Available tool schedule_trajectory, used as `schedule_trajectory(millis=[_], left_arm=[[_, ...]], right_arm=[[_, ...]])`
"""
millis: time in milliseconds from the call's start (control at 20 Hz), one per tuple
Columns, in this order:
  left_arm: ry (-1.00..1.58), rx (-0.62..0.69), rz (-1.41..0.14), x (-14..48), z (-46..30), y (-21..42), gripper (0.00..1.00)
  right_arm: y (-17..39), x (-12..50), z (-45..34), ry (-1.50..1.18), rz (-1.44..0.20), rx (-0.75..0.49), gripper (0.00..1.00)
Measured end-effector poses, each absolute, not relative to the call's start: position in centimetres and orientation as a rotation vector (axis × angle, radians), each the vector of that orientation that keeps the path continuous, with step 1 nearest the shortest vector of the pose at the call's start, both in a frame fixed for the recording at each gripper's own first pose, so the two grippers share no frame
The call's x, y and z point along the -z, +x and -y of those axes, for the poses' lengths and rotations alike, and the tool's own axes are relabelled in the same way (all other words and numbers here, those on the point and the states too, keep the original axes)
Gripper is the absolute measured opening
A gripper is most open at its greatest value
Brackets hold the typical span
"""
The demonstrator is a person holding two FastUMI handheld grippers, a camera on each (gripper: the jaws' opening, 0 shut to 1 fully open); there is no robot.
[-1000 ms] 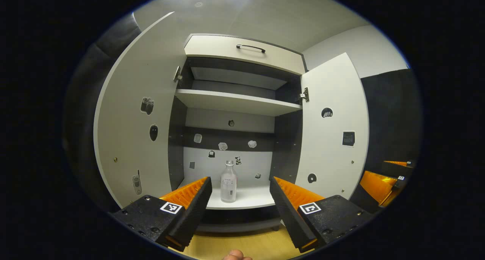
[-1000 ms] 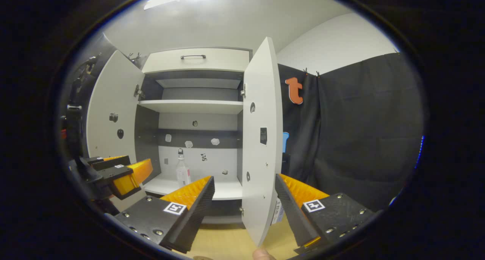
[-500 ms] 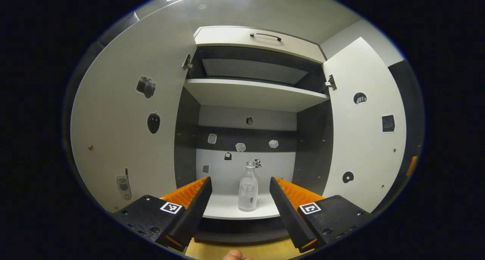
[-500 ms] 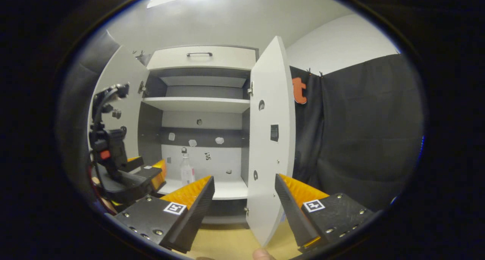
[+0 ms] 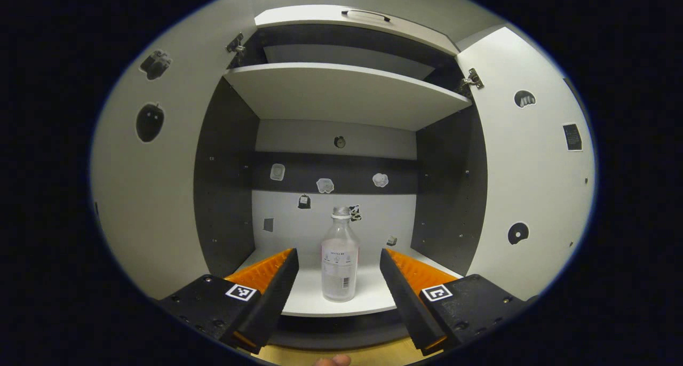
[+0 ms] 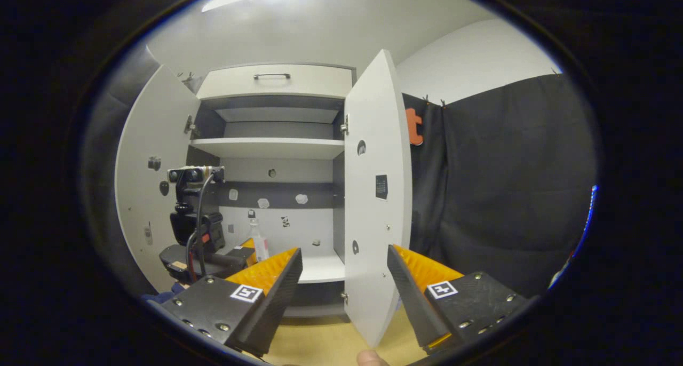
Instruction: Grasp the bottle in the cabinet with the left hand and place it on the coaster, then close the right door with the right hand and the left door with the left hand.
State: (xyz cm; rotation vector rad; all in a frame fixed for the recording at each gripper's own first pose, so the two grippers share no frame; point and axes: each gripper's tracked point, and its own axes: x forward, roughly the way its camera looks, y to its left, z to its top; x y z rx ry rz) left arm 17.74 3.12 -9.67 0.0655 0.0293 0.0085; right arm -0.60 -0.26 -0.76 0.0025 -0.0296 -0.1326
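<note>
Currently the bottle (image 5: 340,259) stands upright on the cabinet's lower shelf (image 5: 309,296), far of the left gripper (image 5: 337,280), whose fingers are spread wide and clear of it. Left door (image 5: 155,195) and right door (image 5: 528,184) stand open. Right gripper (image 6: 344,280) is also wide, holding nothing, near the right door's edge.

The left gripper view looked straight into the open cabinet (image 5: 341,136) from close to its lower shelf (image 5: 315,302). The right gripper view sat farther back and to the right, facing the right door (image 6: 376,195) edge-on. Both shared the cabinet interior.
</note>
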Motion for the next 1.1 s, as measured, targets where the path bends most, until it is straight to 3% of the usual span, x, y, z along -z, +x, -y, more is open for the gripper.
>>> schedule_trajectory(millis=[50, 150, 400, 600, 900, 1100], left_arm=[[0.060, -0.005, -0.032, 10.0, -3.1, 18.2, 0.96], [0.051, -0.002, -0.049, 10.8, -3.0, 18.9, 1.00], [0.066, 0.007, -0.096, 11.8, -3.0, 19.6, 0.96], [0.069, 0.022, -0.210, 12.3, -2.8, 19.2, 0.96], [0.158, 0.031, -0.400, 12.6, -3.1, 20.2, 0.96], [0.167, 0.025, -0.419, 12.7, -2.9, 21.3, 0.96]], right_arm=[[-0.7, 0.8, 0.5, 0.001, 0.032, 0.143, 0.96], [-0.8, 0.8, 1.0, -0.005, 0.032, 0.163, 0.96], [-0.4, 0.8, 1.4, -0.007, 0.024, 0.176, 0.96], [0.3, 0.9, 1.5, 0.007, 0.015, 0.168, 0.93], [0.2, 1.6, 1.9, 0.010, 0.017, 0.189, 0.96], [0.2, 1.6, 2.4, 0.009, 0.024, 0.204, 0.96]])
